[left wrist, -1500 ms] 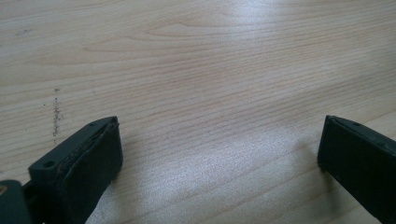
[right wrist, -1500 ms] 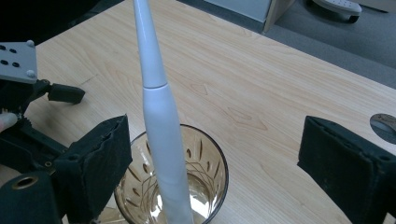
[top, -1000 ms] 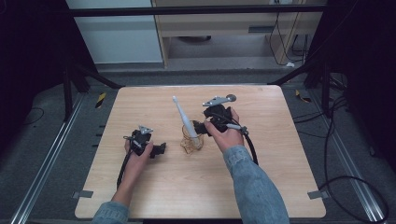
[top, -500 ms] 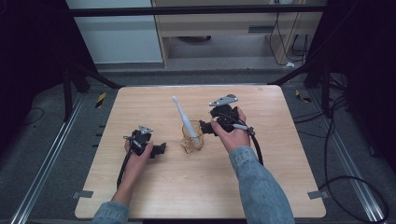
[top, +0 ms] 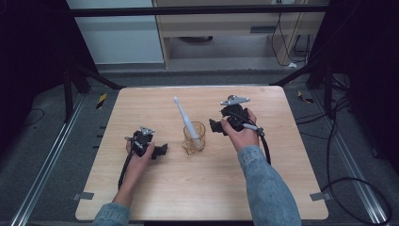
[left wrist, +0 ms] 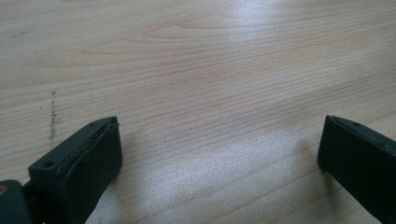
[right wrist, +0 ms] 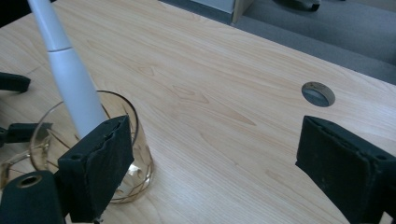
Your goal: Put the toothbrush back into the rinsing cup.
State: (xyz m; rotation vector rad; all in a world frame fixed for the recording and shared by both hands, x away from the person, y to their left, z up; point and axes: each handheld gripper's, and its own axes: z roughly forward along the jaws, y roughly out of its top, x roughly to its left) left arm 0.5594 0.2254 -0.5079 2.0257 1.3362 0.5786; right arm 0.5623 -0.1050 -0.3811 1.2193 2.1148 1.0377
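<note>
Wooden table (top: 197,188), person seated at the near edge, one handheld gripper per hand.

Glass cup (top: 194,137) sits roughly mid-table, amber-tinted, upright. White toothbrush (top: 186,118) stands in it, handle down, leaning away toward the far-left, head sticking well above the rim.

Right gripper (top: 215,127): held in the right hand (top: 242,133), jaws pointing left toward the cup. Jaws spread wide, holding nothing. In the high view the tips sit just beside the cup's right side, small gap, not touching as far as I can tell. In the right gripper view (right wrist: 224,154) the cup (right wrist: 88,149) is partly behind one jaw, not between the two; the toothbrush (right wrist: 70,74) rises past that jaw's upper edge. Space between the jaws is bare tabletop (right wrist: 224,102). Round grey plug (right wrist: 318,93) is set in the wood beyond the other jaw. Grey triangular plate on top of the gripper and a black cable running back along the denim sleeve (top: 266,188).

Left gripper (top: 161,150): held in the left hand (top: 136,157), low on the table, left of the cup and well clear of it, jaws pointing right. In the left gripper view (left wrist: 219,154) jaws are wide apart, empty, bare wood grain (left wrist: 210,70) between them. Cable trails back toward the near edge.

Cup and toothbrush lie between the two grippers, much closer to the right one.
</note>
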